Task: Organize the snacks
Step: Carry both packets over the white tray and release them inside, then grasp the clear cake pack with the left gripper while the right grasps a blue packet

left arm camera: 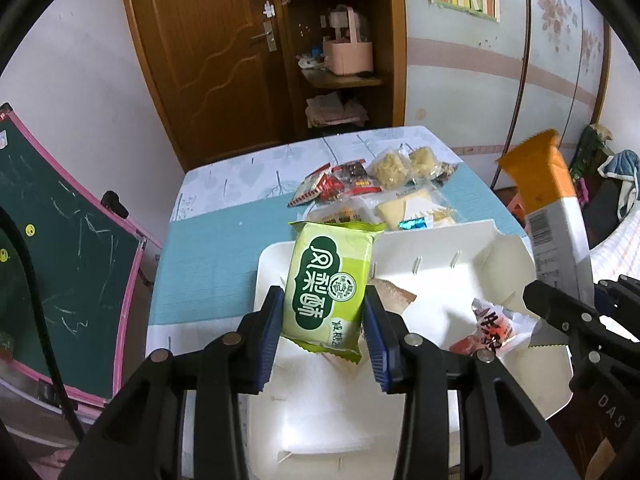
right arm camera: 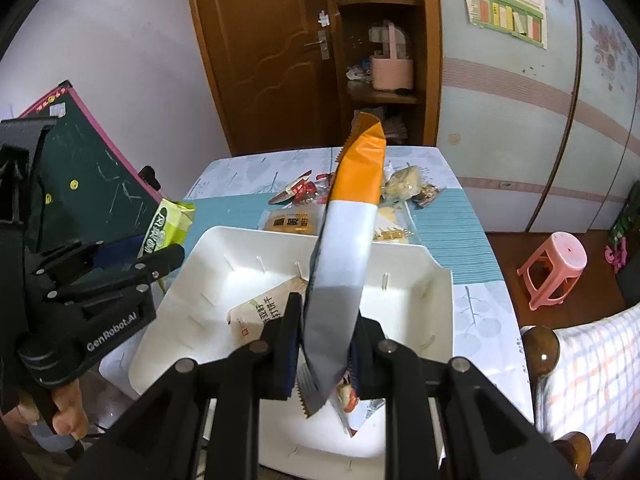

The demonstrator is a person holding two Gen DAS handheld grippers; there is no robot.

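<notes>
While both grippers hang over the white tray (right arm camera: pixel 436 280), the right gripper (right arm camera: pixel 326 354) pinches the orange-and-white packet (right arm camera: pixel 348 240), long axis pointing forward beyond its fingers; the left gripper (left arm camera: pixel 324 332) clamps the green pastry packet (left arm camera: pixel 330 284) likewise; the tray lies directly beneath both.

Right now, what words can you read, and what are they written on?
"GenRobot.AI": side of the left gripper.
"DAS": body of the right gripper.
"凤梨酥": green snack packet.
Tan packet in the white tray, wall poster: too blurred to read.
</notes>
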